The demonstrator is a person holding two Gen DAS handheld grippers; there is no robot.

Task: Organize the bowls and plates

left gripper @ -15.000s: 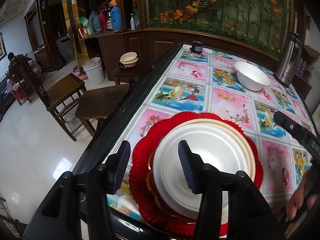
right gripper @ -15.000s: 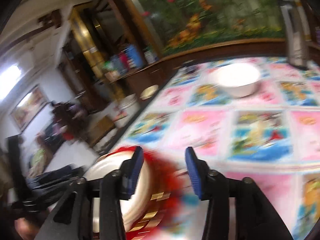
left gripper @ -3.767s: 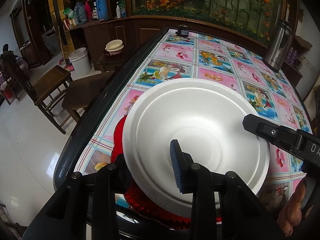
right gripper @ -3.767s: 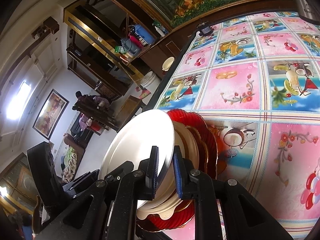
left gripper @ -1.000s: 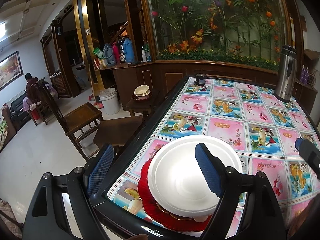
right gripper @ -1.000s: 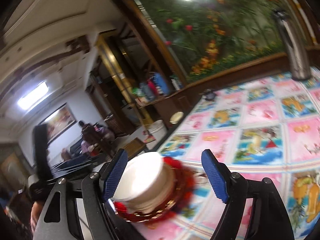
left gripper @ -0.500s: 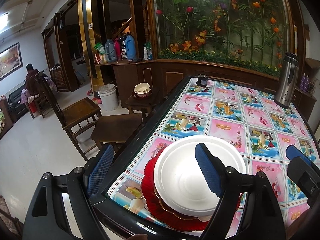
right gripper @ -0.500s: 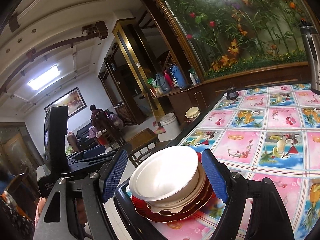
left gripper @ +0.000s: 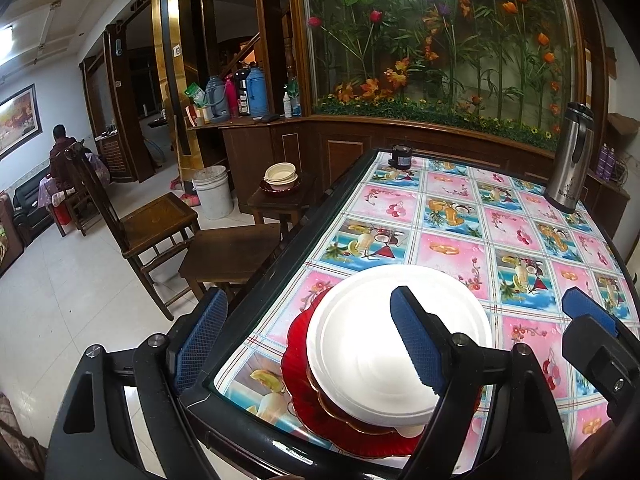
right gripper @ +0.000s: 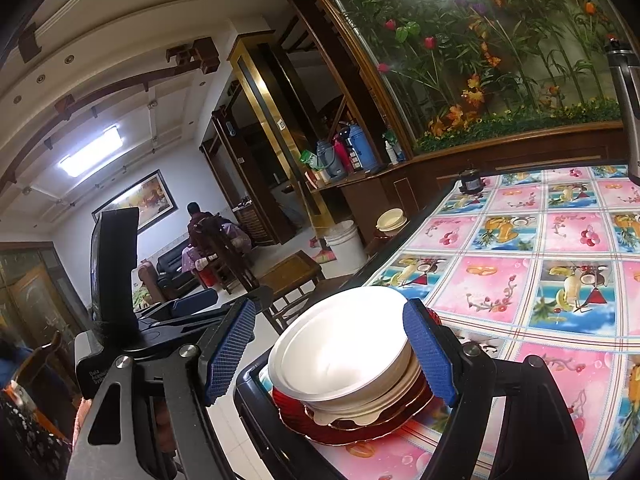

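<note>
The white bowl (left gripper: 384,344), lately gripped, is now being left atop the red plate (left gripper: 304,396) at lower centre; the left gripper (left gripper: 308,344) and right gripper (right gripper: 332,356) are being held wide and empty, so stacking is judged finished.

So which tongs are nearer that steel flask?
Right. The right tongs hang over the table on the steel flask's side of the white bowl; the left tongs straddle its left edge, farther away.

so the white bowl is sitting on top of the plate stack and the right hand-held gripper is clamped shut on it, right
Not quite: the right hand-held gripper is open, holding nothing, as the right wrist view shows. The white bowl does sit on top of the plate stack.
</note>
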